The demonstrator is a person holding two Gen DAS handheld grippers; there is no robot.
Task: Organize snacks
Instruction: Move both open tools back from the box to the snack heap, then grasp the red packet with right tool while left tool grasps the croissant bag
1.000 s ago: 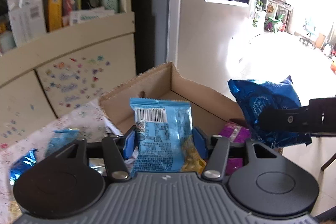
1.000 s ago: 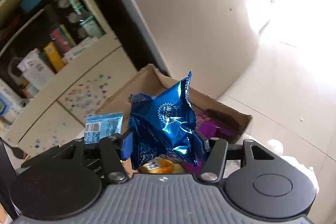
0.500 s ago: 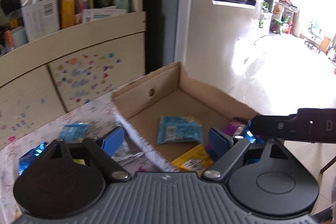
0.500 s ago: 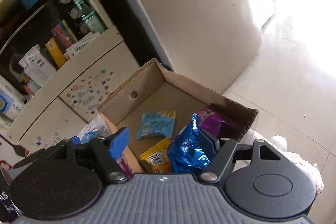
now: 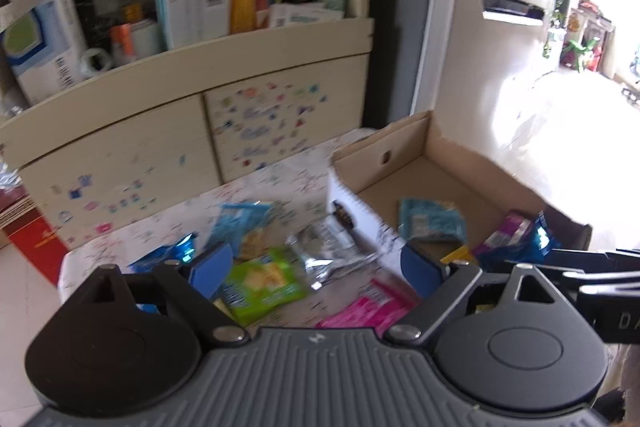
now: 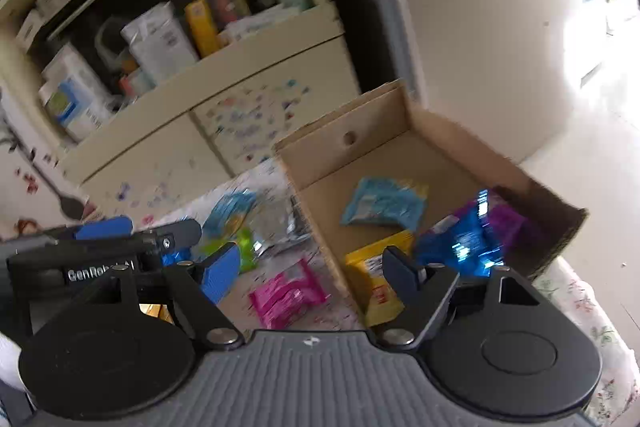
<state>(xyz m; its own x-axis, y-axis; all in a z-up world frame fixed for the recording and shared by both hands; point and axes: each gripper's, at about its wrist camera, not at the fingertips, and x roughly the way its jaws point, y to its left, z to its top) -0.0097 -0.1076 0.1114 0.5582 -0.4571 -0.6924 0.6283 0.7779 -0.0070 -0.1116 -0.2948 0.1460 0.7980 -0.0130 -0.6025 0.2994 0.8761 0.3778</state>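
Observation:
A cardboard box [image 5: 404, 147] [image 6: 360, 119] stands on the table at the right. Inside it lie a light blue packet [image 5: 432, 225] [image 6: 384, 205], a shiny blue packet [image 6: 460, 239] [image 5: 532, 241], a purple packet [image 6: 508, 221] and a yellow packet [image 6: 376, 275]. Loose on the table are a green packet [image 5: 264, 279], a silver packet [image 5: 332, 251], a pink packet [image 5: 368, 307] [image 6: 286, 293] and blue packets [image 5: 240, 219]. My left gripper [image 5: 316, 265] is open and empty above the loose snacks. My right gripper [image 6: 310, 273] is open and empty over the box's near edge.
A cream cabinet [image 5: 200, 99] with stickered doors stands behind the table, its shelf full of boxes and bottles. A fridge [image 6: 480, 27] stands to the right. The table's floral cloth [image 6: 584, 303] ends at the right, with tiled floor beyond.
Both grippers opened and dropped their packets into the box: the left the light blue one, the right the shiny blue one. Both have since pulled back and swung left toward the loose snacks.

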